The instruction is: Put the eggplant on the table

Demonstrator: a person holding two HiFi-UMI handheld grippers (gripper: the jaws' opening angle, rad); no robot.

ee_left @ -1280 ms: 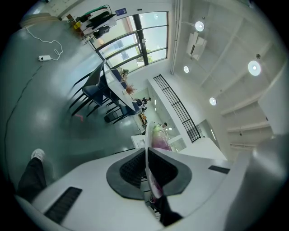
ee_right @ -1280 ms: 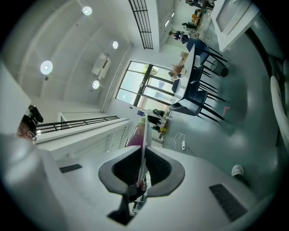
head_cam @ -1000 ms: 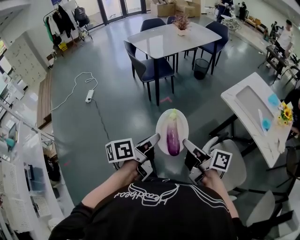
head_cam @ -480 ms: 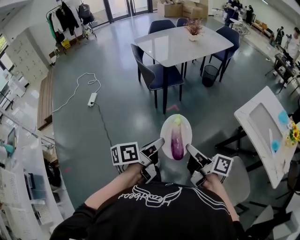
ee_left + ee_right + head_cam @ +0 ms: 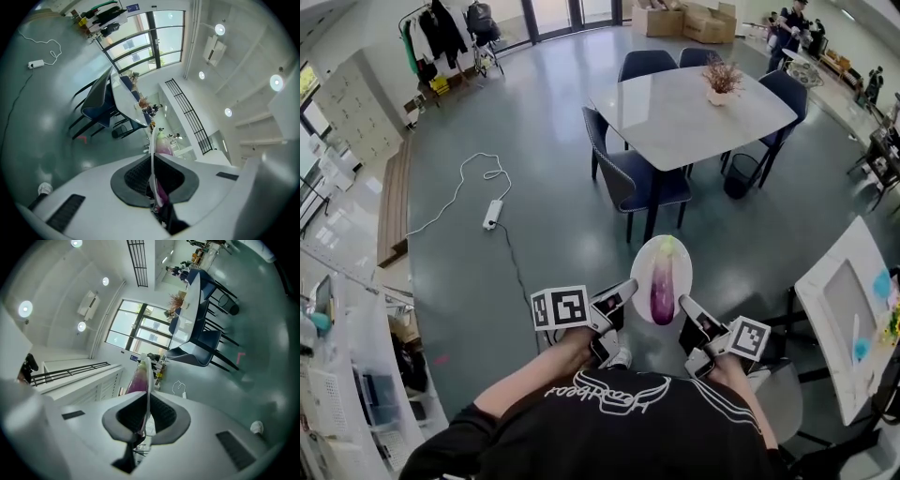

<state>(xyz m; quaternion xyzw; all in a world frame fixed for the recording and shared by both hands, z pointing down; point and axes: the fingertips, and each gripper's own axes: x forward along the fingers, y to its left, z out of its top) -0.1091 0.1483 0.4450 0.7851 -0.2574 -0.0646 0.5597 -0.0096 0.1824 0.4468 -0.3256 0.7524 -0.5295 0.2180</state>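
Observation:
A purple eggplant (image 5: 662, 288) with a pale green top lies on a white plate (image 5: 643, 263) that is carried in the air above the grey floor. My left gripper (image 5: 624, 292) is shut on the plate's left rim and my right gripper (image 5: 685, 308) is shut on its right rim. In the left gripper view the plate (image 5: 152, 154) shows edge-on between the jaws of the left gripper (image 5: 153, 174), with the eggplant (image 5: 163, 145) behind it. The right gripper view shows the right gripper (image 5: 146, 412) clamped on the plate (image 5: 148, 380) beside the eggplant (image 5: 137, 379). The pale dining table (image 5: 684, 117) stands ahead.
Dark blue chairs (image 5: 633, 183) surround the table, which bears a potted plant (image 5: 722, 81). A black bin (image 5: 739, 175) sits at its right. A power strip with a white cable (image 5: 490, 215) lies on the floor at left. A white desk (image 5: 848, 309) is at right.
The dining table and chairs have shifted right and closer in the head view as the person walks. The plate with the eggplant stays held between both grippers the same way.

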